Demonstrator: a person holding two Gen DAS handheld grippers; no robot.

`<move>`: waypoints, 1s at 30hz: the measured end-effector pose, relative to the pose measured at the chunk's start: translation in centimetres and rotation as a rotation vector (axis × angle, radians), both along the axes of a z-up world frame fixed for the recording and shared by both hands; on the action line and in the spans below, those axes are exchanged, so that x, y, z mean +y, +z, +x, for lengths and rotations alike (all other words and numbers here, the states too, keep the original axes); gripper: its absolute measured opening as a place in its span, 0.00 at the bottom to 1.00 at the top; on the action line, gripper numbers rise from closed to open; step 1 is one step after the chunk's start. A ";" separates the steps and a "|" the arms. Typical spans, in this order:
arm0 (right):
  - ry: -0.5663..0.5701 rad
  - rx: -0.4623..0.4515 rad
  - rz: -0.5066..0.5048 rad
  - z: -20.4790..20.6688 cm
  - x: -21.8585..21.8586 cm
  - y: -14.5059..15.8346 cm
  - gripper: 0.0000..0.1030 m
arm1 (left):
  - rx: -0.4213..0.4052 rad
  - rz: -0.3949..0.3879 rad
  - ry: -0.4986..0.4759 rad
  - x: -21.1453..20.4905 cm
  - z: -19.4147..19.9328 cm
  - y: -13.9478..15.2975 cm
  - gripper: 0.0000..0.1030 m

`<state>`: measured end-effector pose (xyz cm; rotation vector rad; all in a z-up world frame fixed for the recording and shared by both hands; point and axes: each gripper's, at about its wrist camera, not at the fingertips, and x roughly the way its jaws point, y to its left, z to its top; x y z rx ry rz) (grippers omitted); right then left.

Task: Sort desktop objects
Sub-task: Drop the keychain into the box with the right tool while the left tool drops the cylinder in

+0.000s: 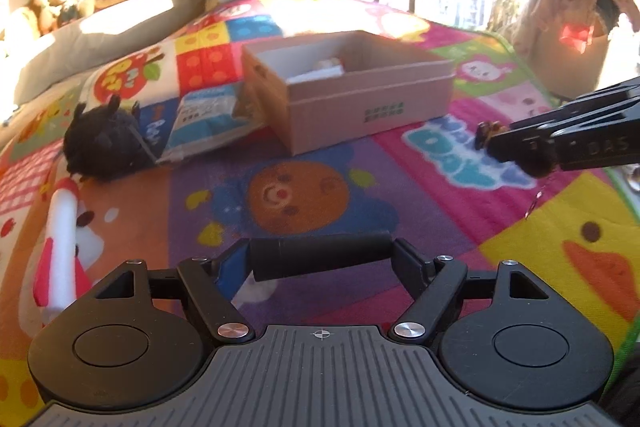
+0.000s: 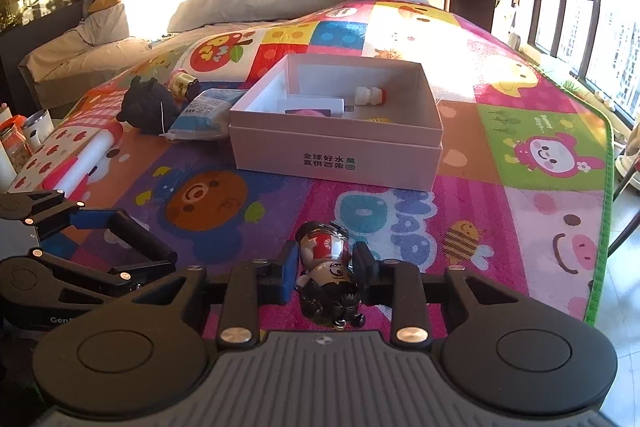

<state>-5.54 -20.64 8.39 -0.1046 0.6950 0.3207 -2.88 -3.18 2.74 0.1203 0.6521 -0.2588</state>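
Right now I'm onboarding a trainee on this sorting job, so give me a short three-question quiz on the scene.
1. True or false: the right gripper is shut on a doll.
2. What lies between the left gripper's jaws? A) a black tube B) a bottle C) nothing
3. Fill in: the small white bottle lies inside the ___.

Key: 1 true; 2 A; 3 box.
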 end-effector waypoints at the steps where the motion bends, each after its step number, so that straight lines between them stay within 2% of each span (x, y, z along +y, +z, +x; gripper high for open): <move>1: 0.005 -0.004 0.000 -0.2 -0.1 0.3 0.28 | -0.008 -0.014 -0.014 -0.1 0.2 0.5 0.78; 3: 0.012 -0.025 -0.012 -0.4 -0.2 1.0 0.28 | -0.036 -0.030 -0.038 -0.2 1.0 1.8 0.78; 8: -0.014 -0.135 -0.013 0.5 -1.2 4.8 0.28 | -0.217 -0.023 -0.078 -1.1 5.4 5.9 0.78; 13: -0.078 -0.229 0.034 5.5 -2.5 9.7 0.28 | -0.325 -0.054 -0.093 -2.3 12.4 9.2 0.79; 14: -0.082 -0.237 0.042 6.9 -2.5 10.4 0.28 | -0.319 -0.063 -0.099 -2.5 14.0 9.4 0.80; 15: -0.081 -0.236 0.054 8.5 -2.4 11.0 0.28 | -0.306 -0.077 -0.108 -2.6 15.5 9.4 0.88; 17: -0.065 -0.211 0.085 12.4 -1.9 12.0 0.31 | -0.283 -0.106 -0.081 -2.1 17.7 9.1 0.93; 18: -0.080 -0.207 0.095 14.0 -1.8 12.1 0.37 | -0.274 -0.105 -0.050 -1.6 18.1 8.9 0.93; 21: -0.141 -0.204 0.106 16.9 -1.6 11.9 0.39 | -0.240 -0.101 0.010 0.8 16.4 7.6 0.95; 22: -0.145 -0.194 0.118 16.9 -1.8 11.6 0.40 | -0.230 -0.082 0.017 1.5 15.4 7.0 0.95; 24: -0.136 -0.178 0.136 16.3 -2.0 10.4 0.49 | -0.208 -0.029 0.034 2.8 13.2 5.6 0.97; 27: -0.134 -0.138 0.108 15.1 -1.4 8.0 0.53 | -0.140 0.029 0.078 4.5 10.8 3.2 0.97; 30: -0.097 -0.097 0.047 13.7 0.4 5.7 0.54 | -0.085 0.018 0.158 6.7 8.7 1.7 0.97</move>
